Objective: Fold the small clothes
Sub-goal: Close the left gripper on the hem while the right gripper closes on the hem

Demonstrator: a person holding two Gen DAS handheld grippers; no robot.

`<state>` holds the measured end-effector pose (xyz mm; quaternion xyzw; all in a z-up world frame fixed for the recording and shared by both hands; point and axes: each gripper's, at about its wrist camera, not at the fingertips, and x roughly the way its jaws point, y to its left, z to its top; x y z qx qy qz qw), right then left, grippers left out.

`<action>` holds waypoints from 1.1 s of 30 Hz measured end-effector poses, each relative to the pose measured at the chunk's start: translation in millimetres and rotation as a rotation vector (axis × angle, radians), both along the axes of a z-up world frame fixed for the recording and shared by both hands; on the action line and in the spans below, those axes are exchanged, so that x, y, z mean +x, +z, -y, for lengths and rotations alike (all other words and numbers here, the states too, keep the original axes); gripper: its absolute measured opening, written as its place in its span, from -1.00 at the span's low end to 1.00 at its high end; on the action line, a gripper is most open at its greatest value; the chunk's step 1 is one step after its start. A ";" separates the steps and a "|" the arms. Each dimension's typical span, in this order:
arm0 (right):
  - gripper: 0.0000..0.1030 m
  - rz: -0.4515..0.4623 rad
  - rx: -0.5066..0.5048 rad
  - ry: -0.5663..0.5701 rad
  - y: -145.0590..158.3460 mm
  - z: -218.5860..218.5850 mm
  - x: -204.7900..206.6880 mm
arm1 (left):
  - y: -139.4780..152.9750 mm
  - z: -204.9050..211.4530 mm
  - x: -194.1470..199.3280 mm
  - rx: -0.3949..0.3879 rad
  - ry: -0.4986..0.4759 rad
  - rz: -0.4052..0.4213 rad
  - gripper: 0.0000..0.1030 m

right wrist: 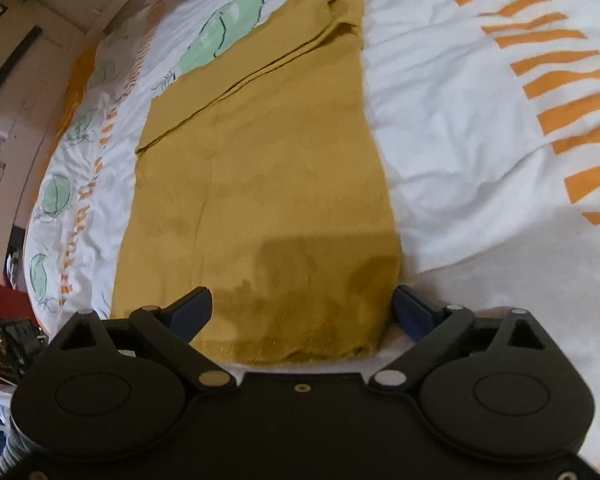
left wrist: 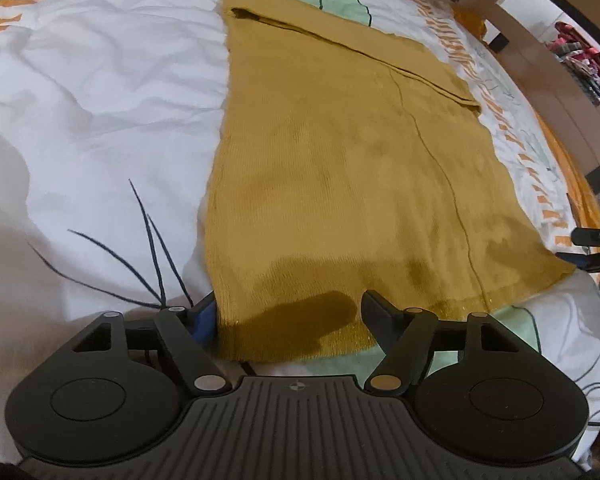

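Mustard knit (left wrist: 340,168) lies flat on the bed (left wrist: 80,80), sides already folded into a long strip, and both tools, left (left wrist: 288,316) and right (right wrist: 302,308), sit spread at its near hem, end-to-end fold still to come.

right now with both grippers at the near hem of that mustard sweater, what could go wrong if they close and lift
1. The left gripper and right gripper both stand open straddling the hem, so closing may pinch only the top layer of the folded mustard sweater, and the layers could slide apart.
2. The bedsheet lies wrinkled right under the hem; a finger could catch it too.
3. The sleeve folded across the far end lies loose and may slip off.
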<state>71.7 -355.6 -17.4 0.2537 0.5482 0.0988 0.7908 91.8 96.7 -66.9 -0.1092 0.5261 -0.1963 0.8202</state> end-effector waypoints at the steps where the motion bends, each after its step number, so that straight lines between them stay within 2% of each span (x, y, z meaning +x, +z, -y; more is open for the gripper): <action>1: 0.95 -0.002 -0.003 0.002 -4.2 -1.6 3.5 | -0.6 1.3 1.1 0.002 0.000 0.002 0.37; 6: 0.99 -0.013 -0.013 0.007 -21.1 -6.6 17.6 | -2.0 2.1 7.1 -0.002 0.002 0.000 0.37; 9: 0.99 0.001 0.025 -0.007 -19.6 -1.5 14.9 | -3.1 0.4 8.9 -0.014 0.004 0.001 0.37; 11: 0.92 0.024 0.041 -0.018 -16.9 4.5 10.8 | -3.1 -0.1 8.7 -0.019 0.004 0.003 0.37; 13: 0.66 0.051 0.040 -0.020 -13.7 5.0 6.4 | -2.6 -1.3 8.6 -0.022 0.003 0.005 0.34; 14: 0.55 0.063 0.040 -0.018 -12.4 4.7 4.5 | -2.3 -1.7 8.3 -0.020 0.006 0.007 0.25; 15: 0.31 0.080 0.045 -0.008 -11.1 3.7 1.6 | -2.3 -2.6 7.7 -0.017 0.011 0.008 0.19; 17: 0.08 0.098 0.054 0.020 -10.2 -0.6 0.5 | -2.3 -3.8 7.5 -0.018 0.022 0.007 0.01; 19: -0.29 0.106 0.061 0.059 -10.3 -6.7 -0.7 | -2.0 -6.2 7.6 -0.016 0.044 0.005 -0.19; 21: -0.49 0.105 0.057 0.090 -9.4 -13.9 -2.6 | -1.6 -12.0 7.1 -0.030 0.076 -0.002 -0.43; 22: -0.50 0.105 0.057 0.098 -9.0 -16.0 -3.6 | -1.6 -15.4 6.8 -0.049 0.088 -0.010 -0.73; 23: -0.51 0.106 0.056 0.101 -8.5 -17.5 -5.0 | -2.1 -19.2 6.9 -0.080 0.094 -0.023 -0.85; 25: -0.59 0.108 0.061 0.096 -7.0 -16.6 -8.3 | -2.1 -24.4 4.6 -0.120 0.115 -0.021 -0.89; 29: -0.70 0.128 0.108 0.053 -6.9 -7.6 -13.3 | 7.9 -22.0 0.8 -0.120 0.117 0.051 -0.90; 33: -0.75 0.197 0.169 -0.004 -1.7 2.4 -17.1 | 18.8 -22.5 0.5 -0.142 0.135 0.103 -0.90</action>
